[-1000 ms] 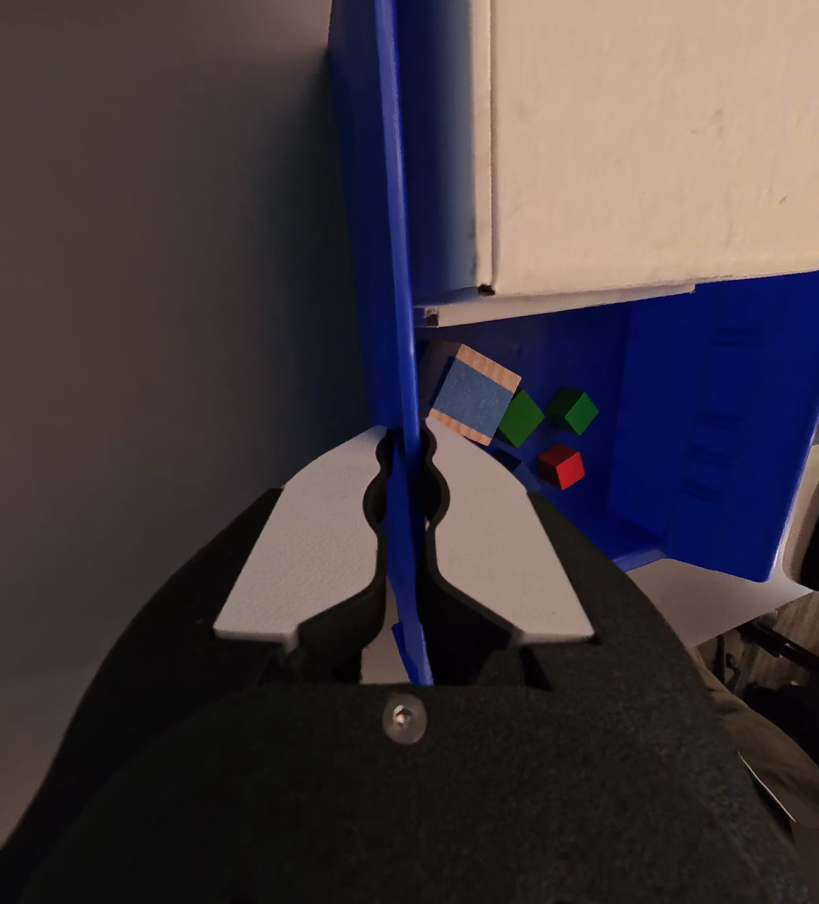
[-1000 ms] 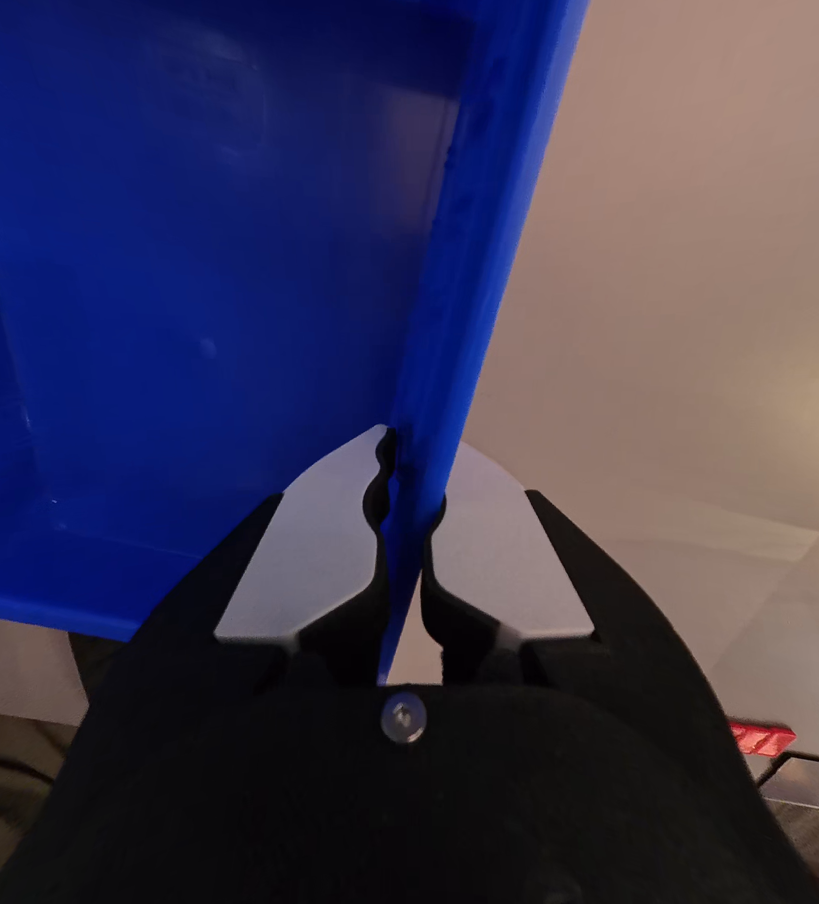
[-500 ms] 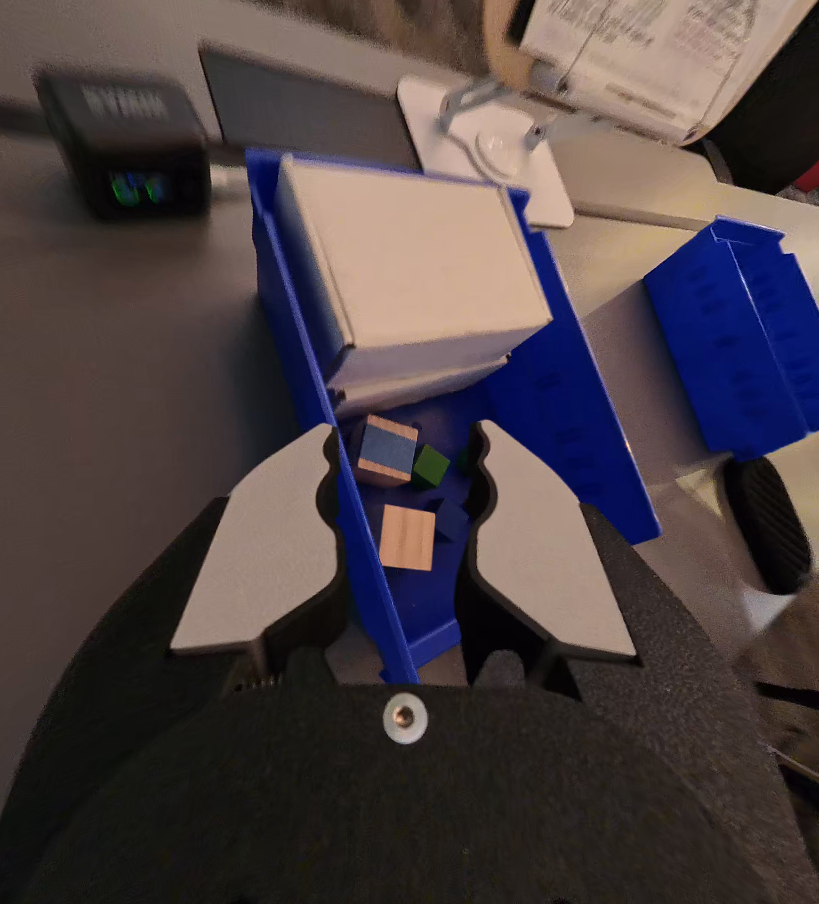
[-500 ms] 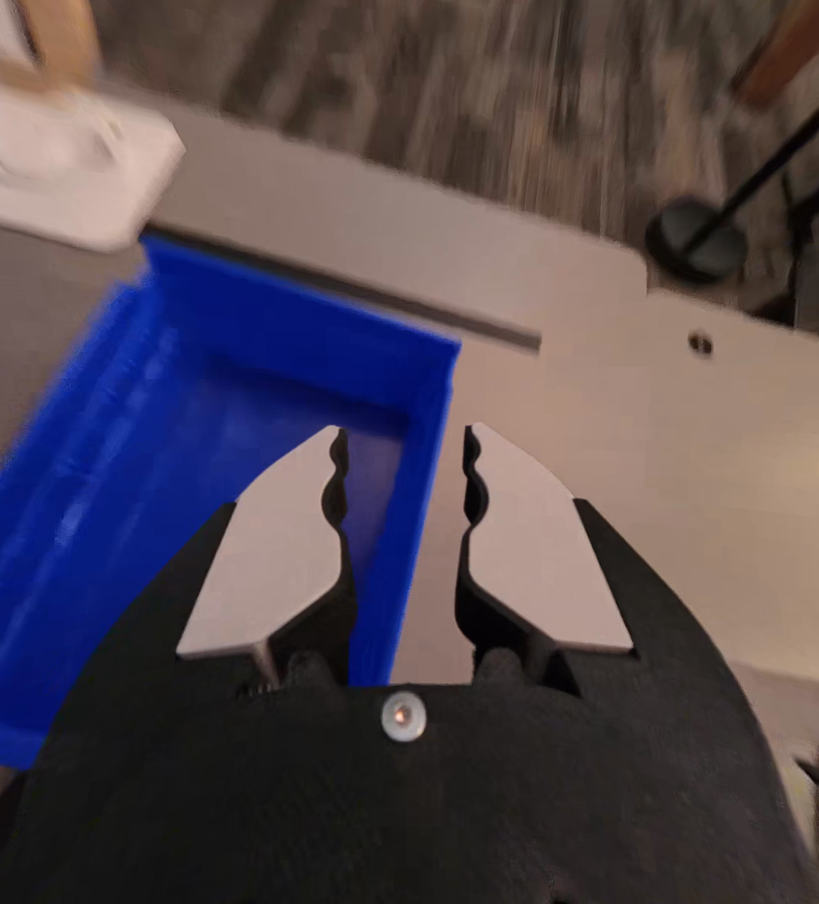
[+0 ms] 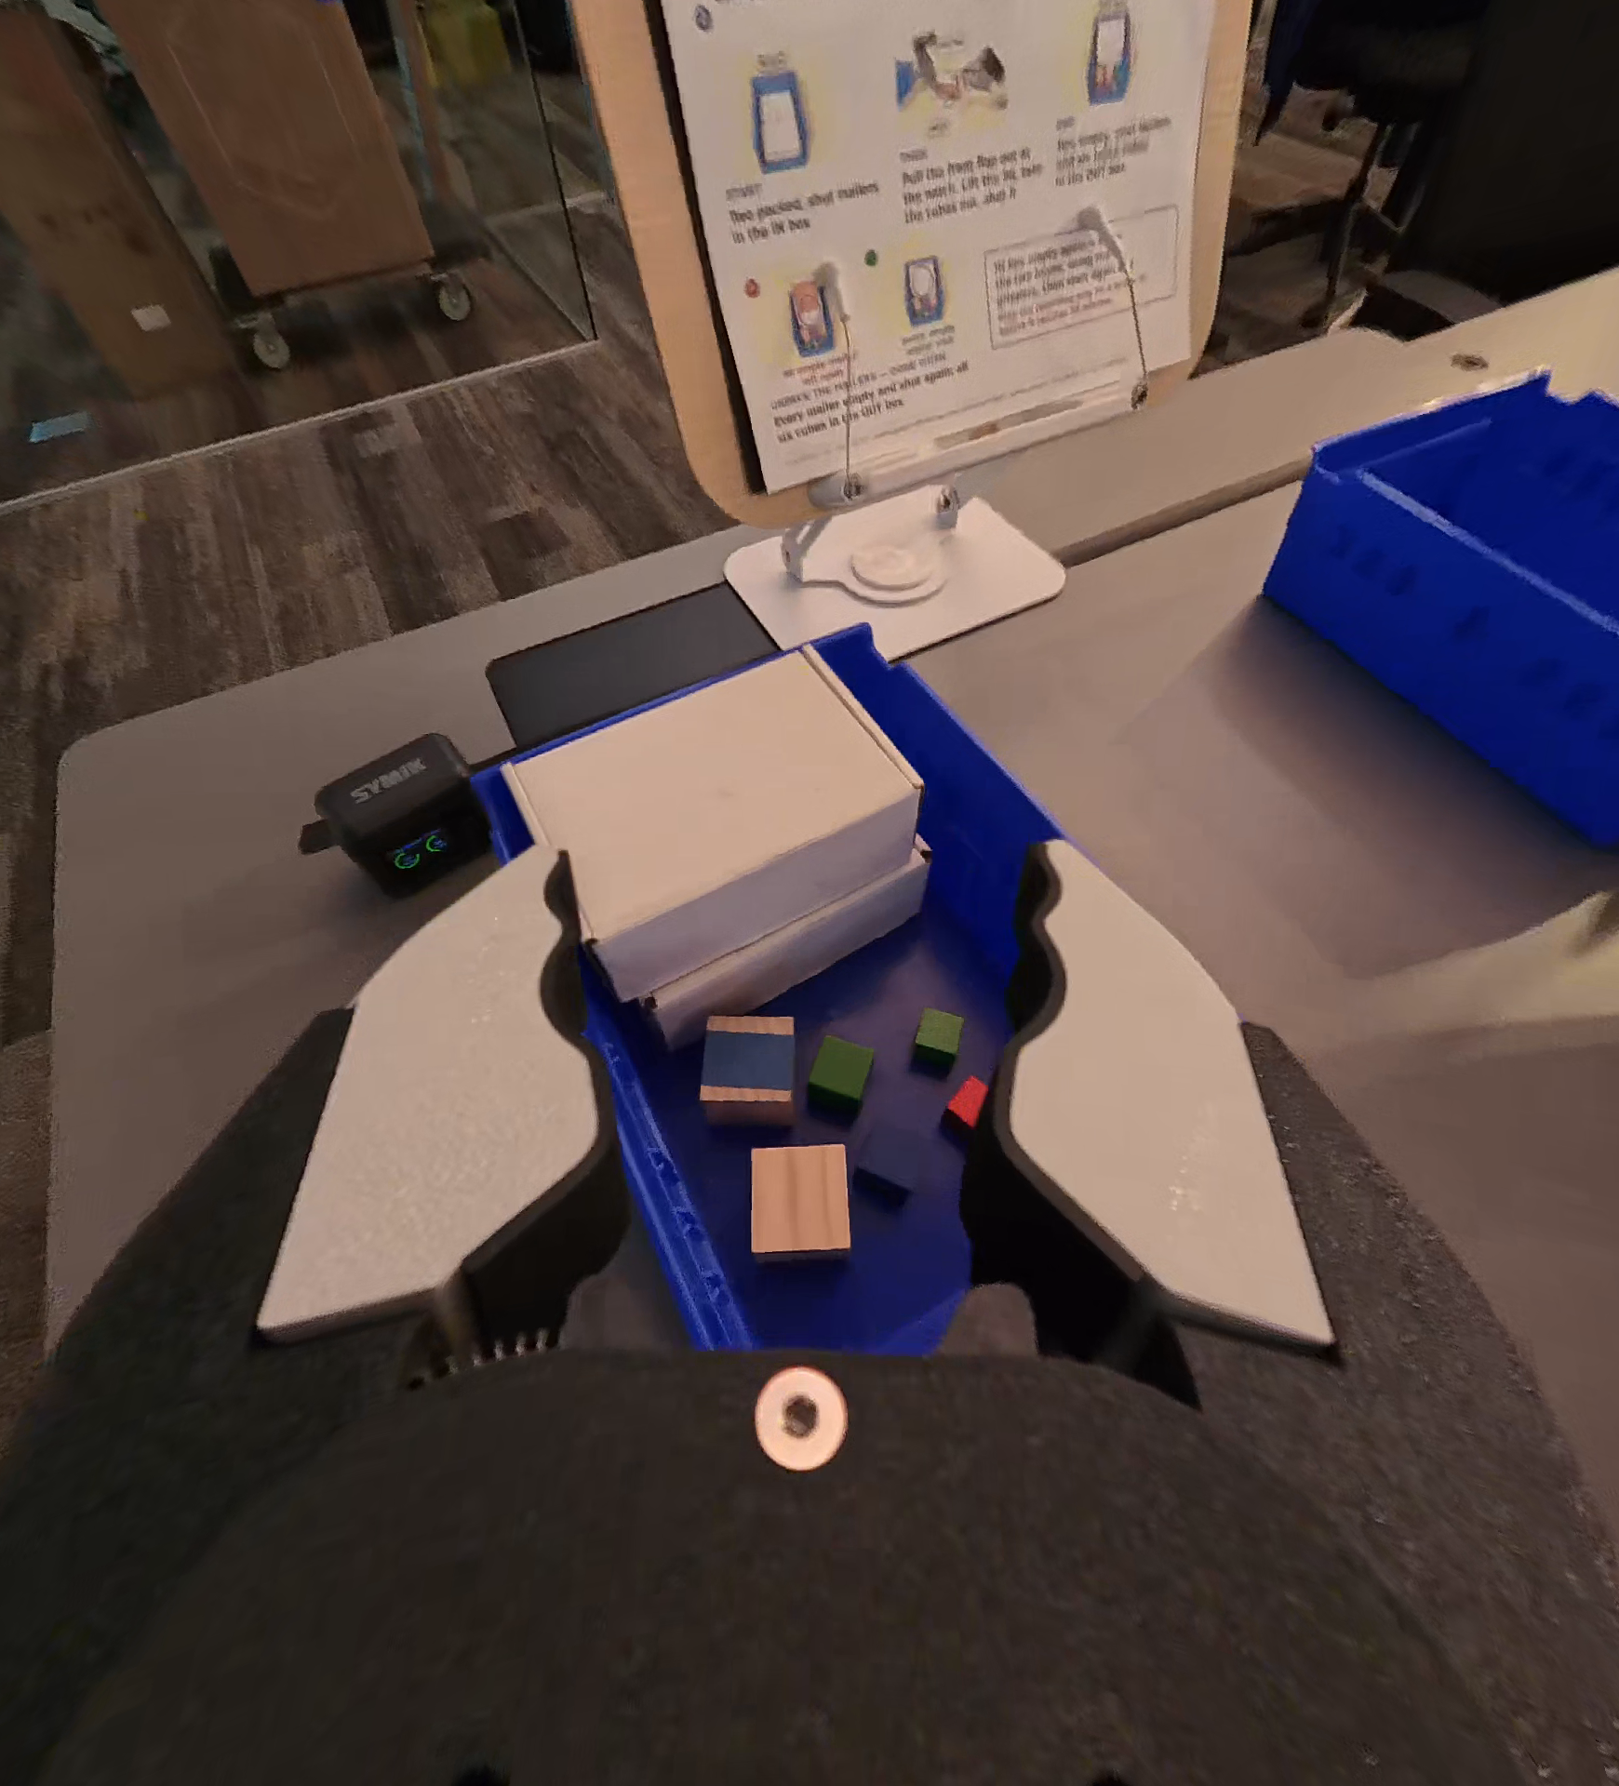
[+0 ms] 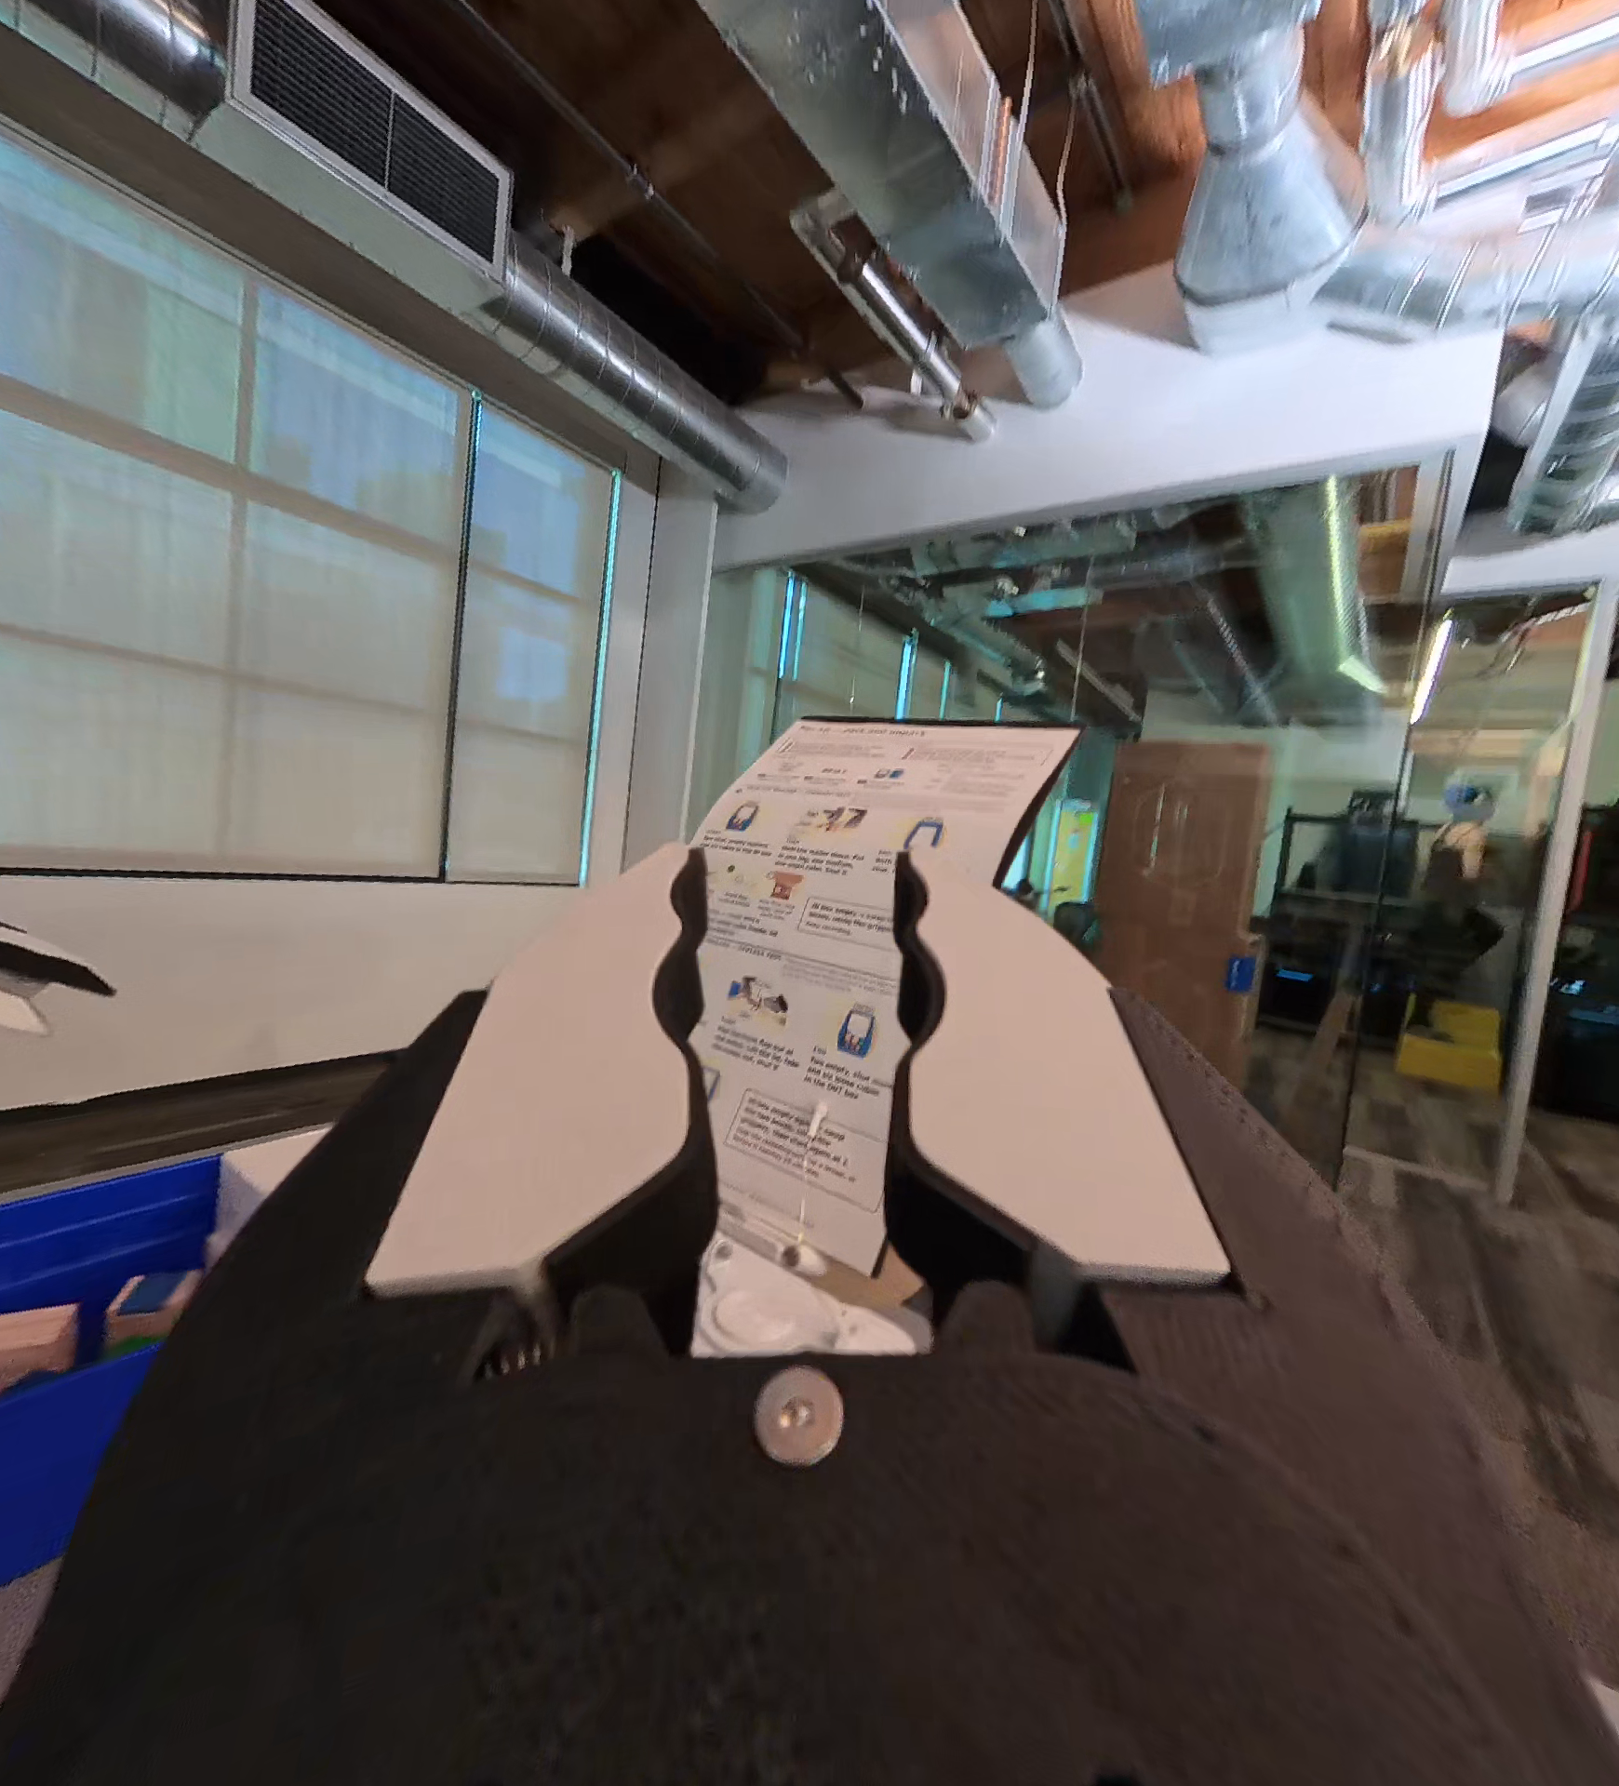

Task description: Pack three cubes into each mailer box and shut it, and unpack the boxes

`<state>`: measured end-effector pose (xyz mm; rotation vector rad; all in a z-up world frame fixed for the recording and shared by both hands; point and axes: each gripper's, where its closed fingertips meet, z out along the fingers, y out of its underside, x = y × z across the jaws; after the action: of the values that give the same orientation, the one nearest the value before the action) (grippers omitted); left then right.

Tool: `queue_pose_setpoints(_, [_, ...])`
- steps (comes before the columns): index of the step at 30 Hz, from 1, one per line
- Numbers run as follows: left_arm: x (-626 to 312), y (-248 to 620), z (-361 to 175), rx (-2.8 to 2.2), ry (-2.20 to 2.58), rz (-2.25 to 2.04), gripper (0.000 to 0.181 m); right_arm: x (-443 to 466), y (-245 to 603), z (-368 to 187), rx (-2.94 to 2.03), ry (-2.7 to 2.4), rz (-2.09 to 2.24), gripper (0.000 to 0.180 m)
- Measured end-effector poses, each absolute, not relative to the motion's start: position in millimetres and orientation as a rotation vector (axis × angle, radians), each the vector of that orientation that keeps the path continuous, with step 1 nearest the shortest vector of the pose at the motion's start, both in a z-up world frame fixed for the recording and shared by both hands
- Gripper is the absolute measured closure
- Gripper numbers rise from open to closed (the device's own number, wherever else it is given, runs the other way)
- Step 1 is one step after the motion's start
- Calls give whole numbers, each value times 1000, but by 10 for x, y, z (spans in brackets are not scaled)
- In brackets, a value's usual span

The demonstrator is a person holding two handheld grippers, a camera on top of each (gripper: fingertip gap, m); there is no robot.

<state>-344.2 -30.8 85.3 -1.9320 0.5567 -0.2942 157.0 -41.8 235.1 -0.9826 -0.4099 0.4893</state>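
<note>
In the left wrist view a blue bin (image 5: 955, 783) on the grey table holds two stacked white mailer boxes (image 5: 719, 802), both shut. In front of them lie loose cubes: a blue-faced wooden cube (image 5: 748, 1068), a plain wooden cube (image 5: 799, 1198), two green cubes (image 5: 841, 1068), a red cube (image 5: 967, 1100) and a dark blue cube (image 5: 891, 1163). My left gripper (image 5: 791, 875) is open and empty, raised above the bin's near end. My right gripper (image 6: 794, 865) is open and empty, lifted and pointing at the room. The bin with cubes (image 6: 23, 1285) shows at its lower left.
A second blue bin (image 5: 1502, 590) stands on the table at the right. An instruction sheet on a white stand (image 5: 893, 570) is behind the bins; it also shows in the right wrist view (image 6: 815, 1015). A small black device (image 5: 400, 812) sits left of the bin. Tip to tip, the grippers are about 55 centimetres apart. My left tips are roughly 20 centimetres from the plain wooden cube (image 5: 799, 1198). Seen from the right wrist view (image 6: 27, 1320) as well.
Both grippers have let go of the blue bin walls they were clamped on, opened wide and pulled back. The right gripper has swung up off the table to face the room.
</note>
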Motion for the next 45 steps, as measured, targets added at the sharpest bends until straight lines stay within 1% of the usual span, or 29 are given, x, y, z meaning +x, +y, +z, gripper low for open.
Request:
queue_pose_setpoints(2, [-3386, -310, 723, -1970, 623, -265, 98, 1545, -392, 2311, -975, -420, 431, 144])
queue_pose_setpoints(7, [-3276, -251, 421, -2032, 780, -145, 99, 1535, -263, 2110, -1081, -467, 370, 144])
queue_pose_setpoints(14, [-3321, 28, 111, -2011, 1204, 283, 97, 1399, -283, 2068, -1096, -520, 425, 144])
queue_pose_setpoints(15, [-3317, 72, 77, -2021, 1244, 296, 98, 1379, -268, 2047, -1108, -531, 418, 144])
queue_pose_setpoints(18, [-3300, 226, -13, -2058, 1354, 310, 86, 1343, -215, 1984, -1143, -553, 386, 144])
queue_pose_setpoints(21, [-3306, 420, -71, -2083, 1452, 374, 81, 1309, -168, 1923, -1176, -568, 390, 144])
queue_pose_setpoints(29, [-3159, 753, -364, -2161, 1628, 283, 76, 1302, -61, 1808, -1246, -591, 347, 142])
queue_pose_setpoints(33, [-3112, 879, -481, -2184, 1699, 224, 71, 1295, 31, 1686, -1315, -619, 315, 138])
queue_pose_setpoints(36, [-3088, 912, -567, -2222, 1772, 189, 61, 1489, 132, 1521, -1438, -589, 265, 134])
queue_pose_setpoints(37, [-3077, 913, -586, -2235, 1793, 171, 60, 1603, 162, 1416, -1517, -564, 271, 132])
queue_pose_setpoints(39, [-3066, 938, -622, -2239, 1836, 159, 57, 1878, 203, 1113, -1727, -481, 327, 127])
queue_pose_setpoints(41, [-3052, 962, -658, -2236, 1875, 146, 51, 2189, 229, 835, -1880, -375, 358, 126])
queue_pose_setpoints(43, [-3065, 988, -706, -2240, 1917, 153, 49, 2525, 269, 620, -1977, -258, 313, 125])
queue_pose_setpoints(45, [-3096, 994, -760, -2233, 1979, 179, 50, 2777, 292, 519, -2013, -183, 245, 125])
